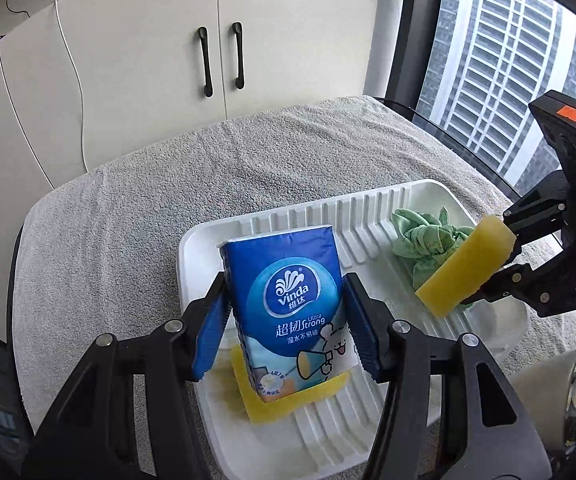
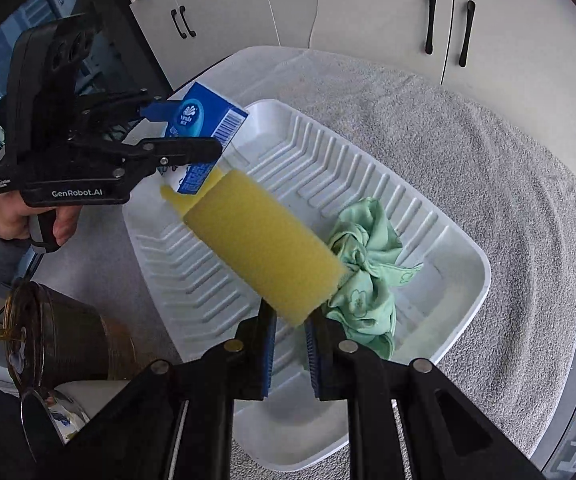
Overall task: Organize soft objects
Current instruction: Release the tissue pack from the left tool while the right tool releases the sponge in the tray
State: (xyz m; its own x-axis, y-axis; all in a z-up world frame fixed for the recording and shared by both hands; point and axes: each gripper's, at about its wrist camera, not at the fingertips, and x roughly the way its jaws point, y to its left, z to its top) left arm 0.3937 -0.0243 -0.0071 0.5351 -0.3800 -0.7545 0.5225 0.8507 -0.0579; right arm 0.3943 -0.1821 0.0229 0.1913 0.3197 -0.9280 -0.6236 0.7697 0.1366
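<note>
The tissue pack (image 1: 288, 312) is a blue soft-wrapped pack with a white logo and a cartoon print. It stands upright in the near left part of the white tray (image 1: 367, 216), with its lower end on a flat yellow sponge (image 1: 260, 402) that lies on the tray floor. The left tongs (image 1: 284, 324) are clamped on the pack, one blue pad against each side.

A second yellow sponge (image 2: 264, 248) is a thick oblong block with a porous face. The right tongs (image 2: 289, 344) are clamped on one of its ends, and the free end slants out above the ribbed tray floor. Whether that free end touches the tray cannot be told. A crumpled green cloth (image 2: 367, 268) lies in the right part of the tray, just beside the held sponge.

Step in hand, as judged: both items are being placed into the tray, and neither has been released. The next move calls for the following:
- Lower the held sponge onto bare tray floor between the pack and the cloth.
- Part the right tongs only once the sponge rests flat.
- Part the left tongs slowly, as the upright pack stands on a yielding sponge and may tip over.

The tray rests on a grey towel (image 1: 208, 184) that covers the desk. White cabinets (image 1: 168, 60) stand at the far side.
</note>
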